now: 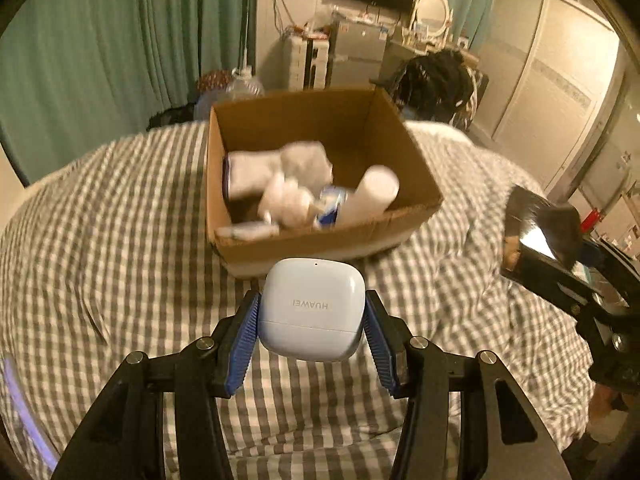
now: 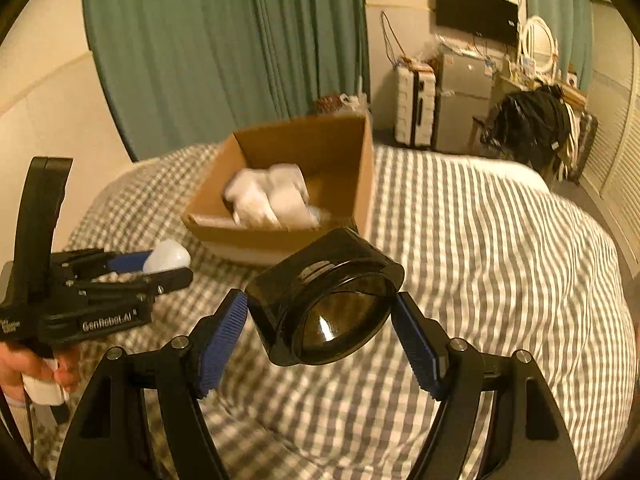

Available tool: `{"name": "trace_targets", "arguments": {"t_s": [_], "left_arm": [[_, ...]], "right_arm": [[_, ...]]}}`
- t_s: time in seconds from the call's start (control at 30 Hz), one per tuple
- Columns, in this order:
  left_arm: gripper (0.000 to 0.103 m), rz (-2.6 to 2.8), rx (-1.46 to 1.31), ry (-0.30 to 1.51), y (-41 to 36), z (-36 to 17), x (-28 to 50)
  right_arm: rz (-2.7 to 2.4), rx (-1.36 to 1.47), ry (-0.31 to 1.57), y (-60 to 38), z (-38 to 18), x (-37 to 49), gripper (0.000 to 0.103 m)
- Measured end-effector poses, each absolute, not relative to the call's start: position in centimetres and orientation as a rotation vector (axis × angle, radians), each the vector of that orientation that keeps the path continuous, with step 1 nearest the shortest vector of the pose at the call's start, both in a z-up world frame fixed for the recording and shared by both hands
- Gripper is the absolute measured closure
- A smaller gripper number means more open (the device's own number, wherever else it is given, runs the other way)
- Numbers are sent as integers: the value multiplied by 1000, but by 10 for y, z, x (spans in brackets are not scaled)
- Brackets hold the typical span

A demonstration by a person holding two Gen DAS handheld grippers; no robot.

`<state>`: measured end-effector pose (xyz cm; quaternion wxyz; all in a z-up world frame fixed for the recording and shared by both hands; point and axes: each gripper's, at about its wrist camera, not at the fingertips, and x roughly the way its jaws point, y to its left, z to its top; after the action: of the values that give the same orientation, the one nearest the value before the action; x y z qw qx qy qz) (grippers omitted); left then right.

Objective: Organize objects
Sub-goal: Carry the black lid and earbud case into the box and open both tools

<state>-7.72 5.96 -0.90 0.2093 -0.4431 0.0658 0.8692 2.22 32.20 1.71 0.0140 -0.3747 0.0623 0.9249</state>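
My left gripper (image 1: 312, 312) is shut on a pale blue HUAWEI earbud case (image 1: 312, 308), held above the bed just in front of the open cardboard box (image 1: 304, 246). It also shows in the right wrist view (image 2: 160, 268) with the case (image 2: 168, 260). My right gripper (image 2: 320, 320) is shut on a glossy black square holder (image 2: 324, 300) with a round opening, held above the bed to the right of the box (image 2: 256, 240). It shows in the left wrist view (image 1: 536, 240). The box holds several white items (image 1: 296, 188).
The grey-and-white checked bedcover (image 2: 480, 260) fills the foreground. Green curtains (image 2: 224, 48) hang behind the box. A suitcase (image 2: 414, 108), a small fridge (image 2: 464, 96), a chair with dark clothes (image 2: 532, 120) and a wall screen (image 2: 476, 12) stand beyond the bed.
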Motion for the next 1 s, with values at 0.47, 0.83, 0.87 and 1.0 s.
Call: {"name": "trace_targets", "arguments": {"t_s": [0.47,0.83,0.87,1.0], "left_arm": [[51,2462,-1124,231,81,32,-148],[51,2454,-1212,182,88,-11,-204],[51,2449,-1214,176,88,-15,-206],[51,2427,-1216,151,92,-26,-206]], "right_arm": [[2993,-1045,263,324,82,-94,29],[2879,-1207,339,335,41,-196,29],[2866,-1222,333,336,34,-202,29],[2846,-1246,337,338,18,-209,29]]}}
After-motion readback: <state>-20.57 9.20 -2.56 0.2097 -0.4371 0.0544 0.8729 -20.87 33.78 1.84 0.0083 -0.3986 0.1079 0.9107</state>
